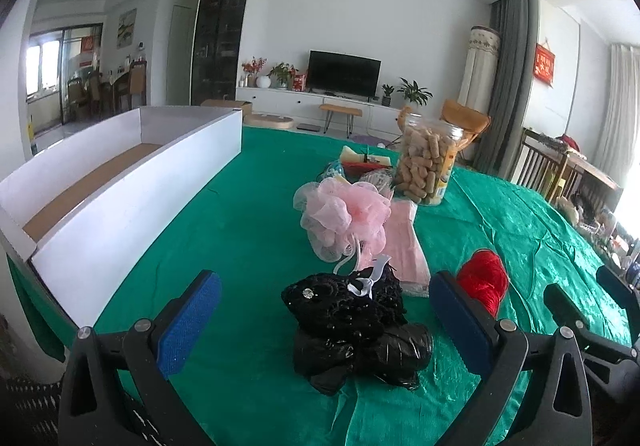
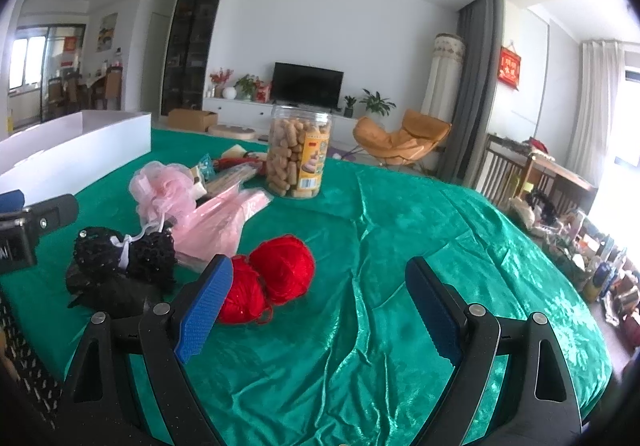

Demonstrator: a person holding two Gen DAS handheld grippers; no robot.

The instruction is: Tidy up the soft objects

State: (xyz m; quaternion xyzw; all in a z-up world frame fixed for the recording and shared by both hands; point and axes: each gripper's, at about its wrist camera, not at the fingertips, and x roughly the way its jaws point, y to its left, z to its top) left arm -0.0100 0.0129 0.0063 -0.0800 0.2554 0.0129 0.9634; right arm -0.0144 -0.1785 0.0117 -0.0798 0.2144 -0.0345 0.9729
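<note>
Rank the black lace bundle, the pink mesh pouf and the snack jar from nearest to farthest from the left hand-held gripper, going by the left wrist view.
From the left hand-held gripper, whose fingers are spread wide:
1. Black lace bundle, lying between the fingers, slightly right of centre.
2. Pink mesh pouf, beyond the bundle, mid-cloth.
3. Snack jar, farthest, standing upright behind the pouf and to its right.

In the left wrist view, the red yarn [image 1: 482,282] sits mostly behind the right-hand blue finger pad [image 1: 460,310], so only part shows. Beyond the fingers, small items [image 1: 364,161] left of the snack jar [image 1: 428,161] are too jumbled to name. The white box [image 1: 120,181] runs off the left edge in the right wrist view.
</note>
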